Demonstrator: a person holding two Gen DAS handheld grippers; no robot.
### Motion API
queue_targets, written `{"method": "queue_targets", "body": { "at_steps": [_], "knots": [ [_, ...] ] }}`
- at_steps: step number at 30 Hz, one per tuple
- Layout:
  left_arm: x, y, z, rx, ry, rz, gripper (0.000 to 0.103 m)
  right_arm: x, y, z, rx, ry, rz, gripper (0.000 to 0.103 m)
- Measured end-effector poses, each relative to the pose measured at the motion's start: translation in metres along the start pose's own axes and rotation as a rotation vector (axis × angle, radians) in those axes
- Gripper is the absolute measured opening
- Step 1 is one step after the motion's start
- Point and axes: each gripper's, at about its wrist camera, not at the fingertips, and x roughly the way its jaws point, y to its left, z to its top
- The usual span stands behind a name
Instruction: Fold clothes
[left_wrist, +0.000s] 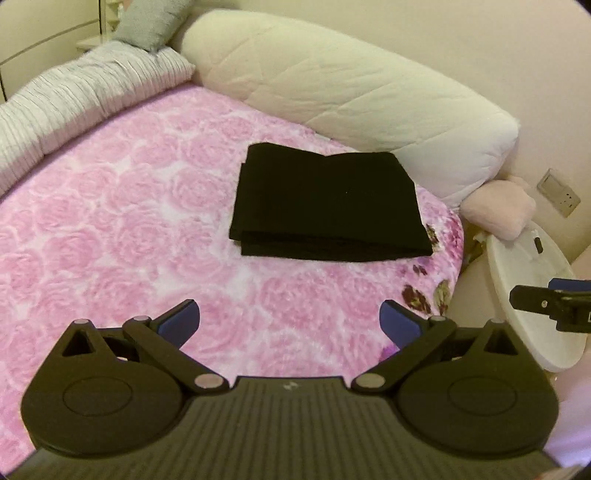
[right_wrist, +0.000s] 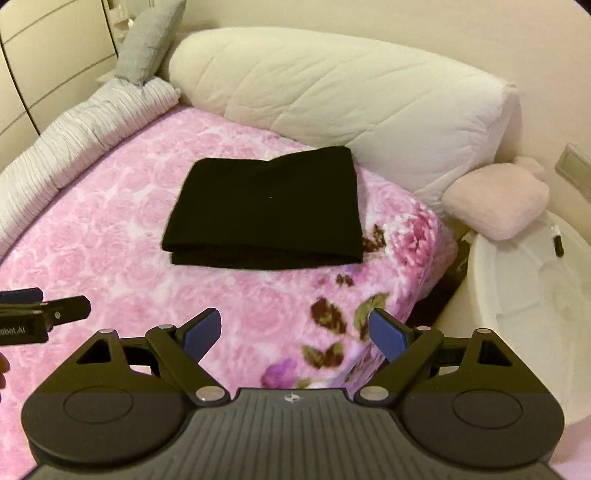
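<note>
A black garment (left_wrist: 327, 205) lies folded into a neat rectangle on the pink rose-patterned bed cover (left_wrist: 129, 221), near the bed's right edge. The same folded garment (right_wrist: 267, 208) sits ahead of centre in the right wrist view. My left gripper (left_wrist: 290, 321) is open, held back from the garment above the cover, with nothing between its blue pads. My right gripper (right_wrist: 295, 332) is also open and empty, over the cover's flowered corner. The right gripper's finger (left_wrist: 546, 301) shows at the right edge of the left view; the left gripper's finger (right_wrist: 48, 310) shows at the left edge of the right view.
A large white quilted bolster (left_wrist: 347, 92) lies behind the garment against the wall. A striped grey bolster (left_wrist: 74, 96) runs along the bed's left side. A small pink cushion (right_wrist: 496, 199) and a white round stand (right_wrist: 524, 295) sit off the right edge.
</note>
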Motion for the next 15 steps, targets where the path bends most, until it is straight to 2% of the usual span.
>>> {"method": "queue_targets", "body": {
  "at_steps": [6,15],
  "knots": [
    [-0.043,-0.001,-0.013,-0.018,-0.067,-0.02,0.102,-0.037,0.018,-0.015,-0.013,-0.04,0.004,0.089],
    [-0.074,0.006,-0.016,-0.019,-0.109,-0.021,0.102,-0.077,0.041,-0.024,-0.045,-0.102,0.008,0.089]
  ]
}}
